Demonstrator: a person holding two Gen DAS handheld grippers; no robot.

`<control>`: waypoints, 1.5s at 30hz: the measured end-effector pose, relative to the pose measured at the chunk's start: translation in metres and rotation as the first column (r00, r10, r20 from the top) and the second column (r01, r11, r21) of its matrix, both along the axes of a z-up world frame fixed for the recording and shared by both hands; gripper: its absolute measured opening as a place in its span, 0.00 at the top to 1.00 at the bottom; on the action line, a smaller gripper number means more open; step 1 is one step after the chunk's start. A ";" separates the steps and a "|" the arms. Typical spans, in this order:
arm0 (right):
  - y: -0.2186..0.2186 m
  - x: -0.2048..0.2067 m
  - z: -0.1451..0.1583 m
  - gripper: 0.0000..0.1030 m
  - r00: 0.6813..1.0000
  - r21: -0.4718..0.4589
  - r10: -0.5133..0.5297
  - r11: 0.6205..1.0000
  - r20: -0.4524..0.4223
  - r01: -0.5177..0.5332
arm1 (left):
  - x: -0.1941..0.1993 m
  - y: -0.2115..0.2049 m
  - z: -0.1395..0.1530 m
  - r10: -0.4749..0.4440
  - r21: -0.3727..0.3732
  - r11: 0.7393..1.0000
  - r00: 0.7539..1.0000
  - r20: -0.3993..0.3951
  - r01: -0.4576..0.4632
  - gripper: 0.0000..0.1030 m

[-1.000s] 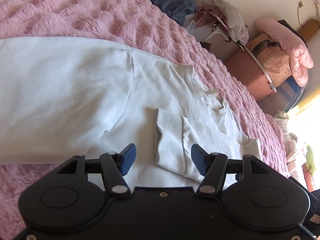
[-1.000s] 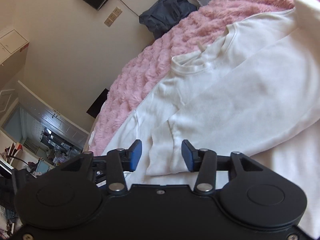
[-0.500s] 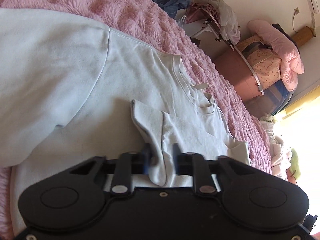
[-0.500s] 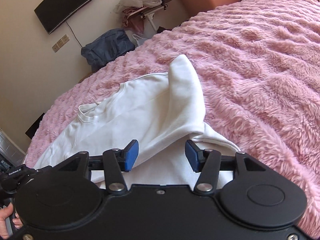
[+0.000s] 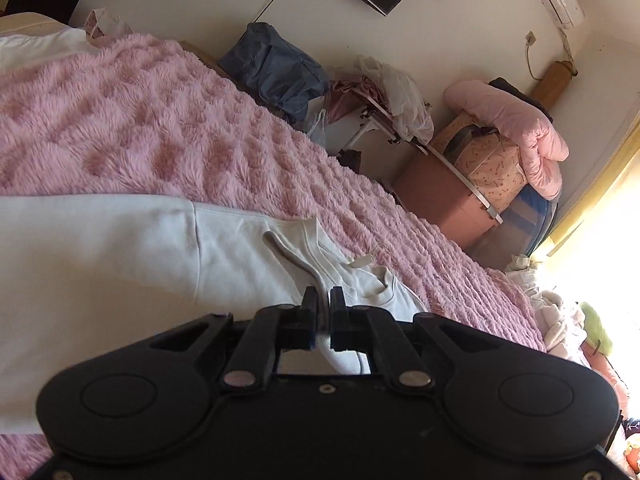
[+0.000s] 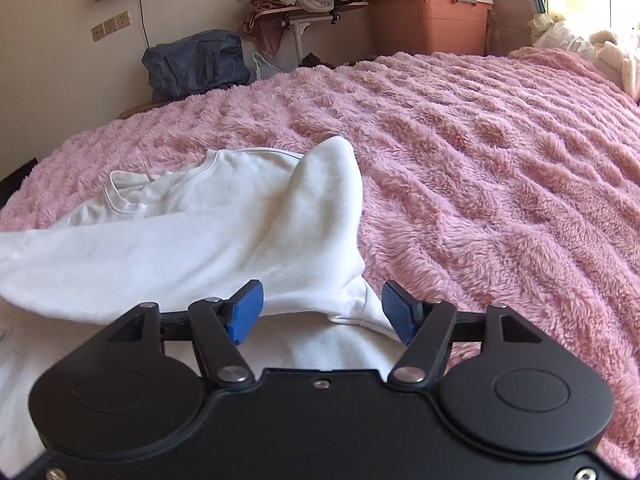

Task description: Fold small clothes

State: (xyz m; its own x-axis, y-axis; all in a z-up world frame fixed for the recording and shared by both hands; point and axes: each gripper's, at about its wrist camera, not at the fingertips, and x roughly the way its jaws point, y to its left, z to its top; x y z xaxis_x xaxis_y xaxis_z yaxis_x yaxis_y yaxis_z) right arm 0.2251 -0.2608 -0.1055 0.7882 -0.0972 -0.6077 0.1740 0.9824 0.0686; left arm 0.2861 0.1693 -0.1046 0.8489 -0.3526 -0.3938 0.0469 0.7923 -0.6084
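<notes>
Hidden and cropped parts

The left gripper (image 5: 323, 312) body is covering the white sweatshirt's (image 5: 120, 248) hem; the frame edge is cropping its left side, and the pinched fold is disappearing between the jaws.

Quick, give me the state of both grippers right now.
Left gripper: shut on the white sweatshirt, sleeve cloth pinched between its fingers.
Right gripper: open, holding nothing, fingers apart over the sweatshirt.

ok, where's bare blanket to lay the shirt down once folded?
Free: the pink blanket right of the shirt, out to the plush toy, and the strip beyond the collar toward the blue bag. Crowded: left of the right tongs, under shirt.
</notes>
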 end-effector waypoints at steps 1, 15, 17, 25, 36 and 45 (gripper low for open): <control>0.001 0.000 -0.003 0.34 1.000 -0.024 0.010 1.000 -0.015 -0.010 | -0.001 0.003 -0.001 0.021 0.020 1.000 1.000 -0.008 -0.020 0.97; 0.019 0.013 -0.034 0.34 0.992 -0.267 -0.027 0.964 -0.125 -0.007 | 0.008 0.017 -0.087 0.125 0.153 0.984 0.970 -0.209 -0.093 0.96; 0.020 0.008 -0.026 0.34 0.994 -0.280 -0.054 0.960 -0.100 0.024 | 0.004 0.017 -0.080 0.134 0.140 0.984 0.970 -0.202 -0.107 0.95; 0.022 0.012 -0.006 0.32 0.999 -0.221 0.027 0.975 0.030 -0.020 | 0.019 0.019 -0.035 0.150 0.173 0.975 0.986 -0.070 -0.136 0.64; 0.016 0.036 -0.032 0.32 0.996 -0.045 0.082 0.995 -0.044 -0.084 | 0.063 0.040 -0.081 0.104 -0.033 0.993 0.969 -0.226 -0.114 0.83; 0.015 0.041 -0.040 0.29 0.995 -0.058 0.077 0.995 -0.065 -0.081 | 0.048 0.028 -0.053 0.120 0.092 0.990 0.987 -0.105 -0.111 0.98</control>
State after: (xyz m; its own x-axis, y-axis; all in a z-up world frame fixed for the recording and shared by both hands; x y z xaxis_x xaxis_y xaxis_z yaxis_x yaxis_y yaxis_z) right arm 0.2663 -0.2454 -0.1450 0.7557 -0.0743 -0.6507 0.0981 0.9952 0.0003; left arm 0.3342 0.1974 -0.1572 0.8317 -0.2154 -0.5117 -0.1115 0.8381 -0.5340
